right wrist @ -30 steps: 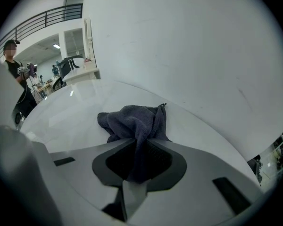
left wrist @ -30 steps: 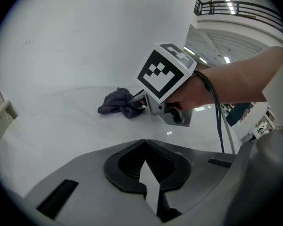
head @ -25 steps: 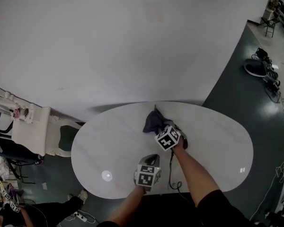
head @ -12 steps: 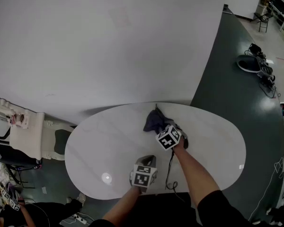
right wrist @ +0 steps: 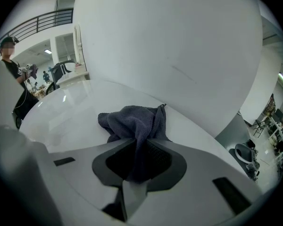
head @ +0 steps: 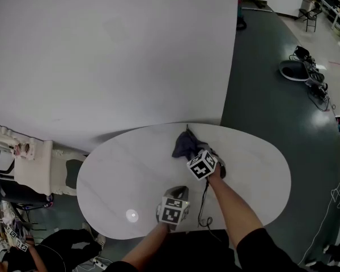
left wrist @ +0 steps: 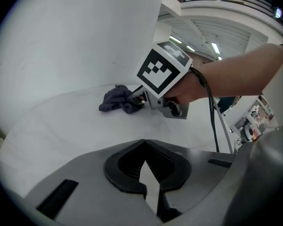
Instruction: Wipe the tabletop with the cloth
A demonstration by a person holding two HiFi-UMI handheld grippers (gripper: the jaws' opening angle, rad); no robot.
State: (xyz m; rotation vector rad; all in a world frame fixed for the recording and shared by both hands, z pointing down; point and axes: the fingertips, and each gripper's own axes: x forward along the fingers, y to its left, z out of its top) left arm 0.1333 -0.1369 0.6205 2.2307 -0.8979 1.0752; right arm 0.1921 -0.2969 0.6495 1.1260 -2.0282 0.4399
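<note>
Right tongs (right wrist: pixel 137 167), arm outstretched, pinch the cloth (right wrist: pixel 137 121); left tongs (left wrist: pixel 147 172) sit nearer the body, jaws together, empty.

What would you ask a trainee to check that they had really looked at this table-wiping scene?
1. True or false: the left tongs grip the cloth.
2. Choose one: the cloth is A spread out flat, B bunched up on the white table, C hanging clear of it.
3. Fill in: the tabletop's outline is ___.

Key
1. False: the right tongs pinch it; the left tongs are shut on nothing.
2. B.
3. Oval.
</note>
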